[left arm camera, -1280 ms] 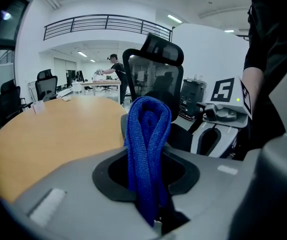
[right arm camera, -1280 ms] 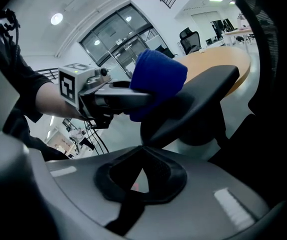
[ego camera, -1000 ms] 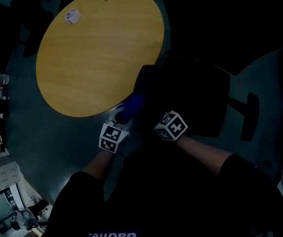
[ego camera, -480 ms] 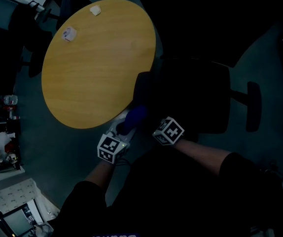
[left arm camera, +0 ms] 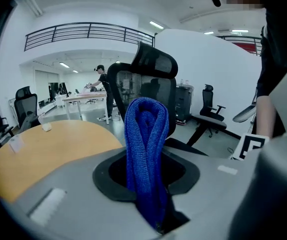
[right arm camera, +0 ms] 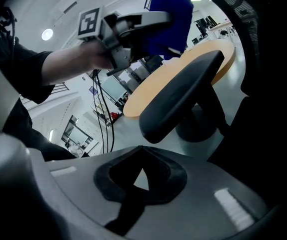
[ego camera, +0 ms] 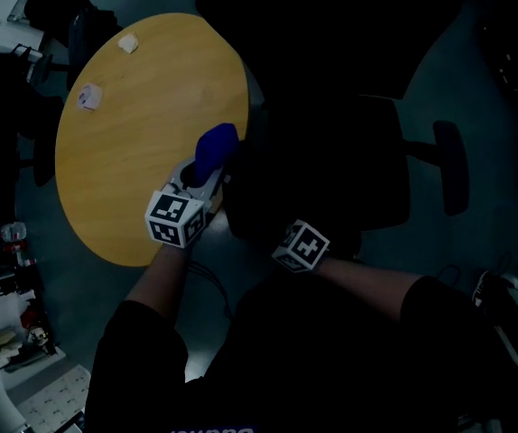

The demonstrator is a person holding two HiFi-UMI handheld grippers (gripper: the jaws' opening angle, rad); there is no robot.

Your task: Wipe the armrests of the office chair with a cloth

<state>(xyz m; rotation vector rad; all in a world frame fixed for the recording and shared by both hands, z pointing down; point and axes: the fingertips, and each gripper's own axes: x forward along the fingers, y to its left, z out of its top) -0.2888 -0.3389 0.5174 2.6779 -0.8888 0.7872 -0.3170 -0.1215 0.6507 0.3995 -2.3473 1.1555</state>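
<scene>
A black office chair [ego camera: 349,179] stands by a round wooden table. My left gripper [left arm camera: 148,184] is shut on a folded blue cloth [left arm camera: 146,139], which sticks up from between the jaws. In the head view that cloth [ego camera: 214,149] hovers over the table's edge beside the chair's left armrest, in front of the left gripper's marker cube [ego camera: 176,219]. The right gripper view looks up at the left armrest pad [right arm camera: 183,94], with the cloth [right arm camera: 171,16] above it. My right gripper [right arm camera: 138,184] is shut and holds nothing; its marker cube [ego camera: 300,244] sits at the seat's near edge.
The round wooden table [ego camera: 133,152] carries two small white items [ego camera: 89,96] at its far side. The chair's right armrest [ego camera: 451,179] juts out on the right. Its backrest and headrest [left arm camera: 151,64] rise ahead. Other chairs, desks and a person stand far off.
My left gripper has lifted the blue cloth up from beside the armrest, so it now hangs over the table's edge. The right gripper has stayed at the seat's near edge.
</scene>
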